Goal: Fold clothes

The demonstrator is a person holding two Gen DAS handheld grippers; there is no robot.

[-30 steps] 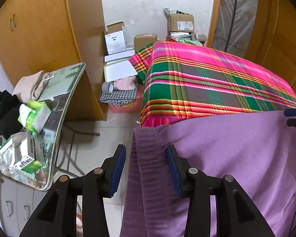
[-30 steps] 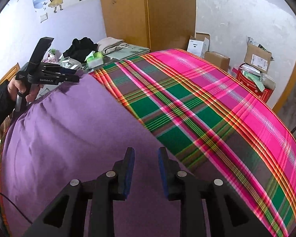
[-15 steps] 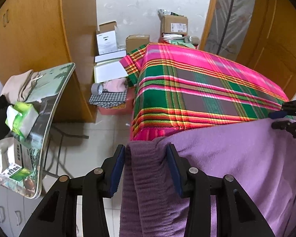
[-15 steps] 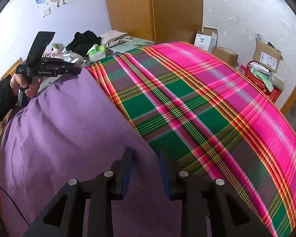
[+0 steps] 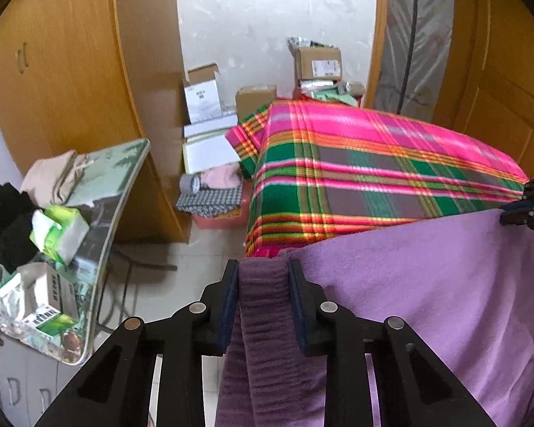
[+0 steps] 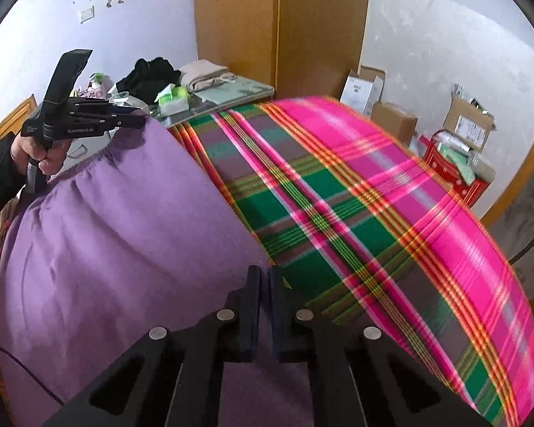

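Your left gripper (image 5: pixel 263 284) clamps the purple garment (image 5: pixel 427 284) ribbed hem | right gripper (image 6: pixel 264 284) pinches its other corner | edge runs taut between them above the plaid bed (image 6: pixel 373 213)

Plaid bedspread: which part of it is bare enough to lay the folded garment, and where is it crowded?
The plaid bedspread is bare beyond the purple garment, toward the cardboard boxes. The glass side table is crowded with clothes and packets.
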